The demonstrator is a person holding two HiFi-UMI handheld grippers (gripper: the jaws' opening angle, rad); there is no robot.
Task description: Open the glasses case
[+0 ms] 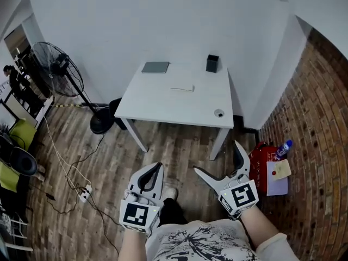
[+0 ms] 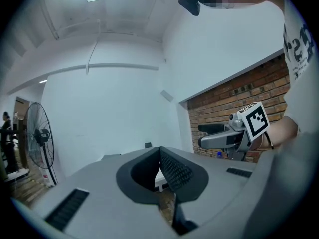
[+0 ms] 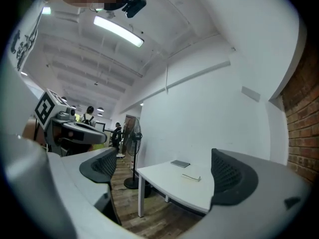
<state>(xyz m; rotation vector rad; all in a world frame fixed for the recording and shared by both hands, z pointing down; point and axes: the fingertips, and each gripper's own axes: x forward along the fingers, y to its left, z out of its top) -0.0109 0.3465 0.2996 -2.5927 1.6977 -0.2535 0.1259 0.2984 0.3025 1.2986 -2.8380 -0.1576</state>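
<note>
A flat grey glasses case point(image 1: 155, 67) lies at the far left of the white table point(image 1: 163, 110); the right gripper view shows the glasses case point(image 3: 180, 164) too. Both grippers hang over the wooden floor, well short of the table. My left gripper point(image 1: 154, 167) is shut with nothing between its pads point(image 2: 172, 171). My right gripper point(image 1: 218, 157) stands wide open and empty, its jaws framing the table point(image 3: 169, 185) ahead. A thin pale object point(image 1: 182, 88) lies mid-table.
A small black box point(image 1: 212, 63) stands at the table's far right and a small round thing point(image 1: 218, 113) near its front right corner. A standing fan point(image 1: 54, 69) is on the left, a power strip with cables point(image 1: 84, 192) on the floor, a red bag point(image 1: 263, 165) by the brick wall.
</note>
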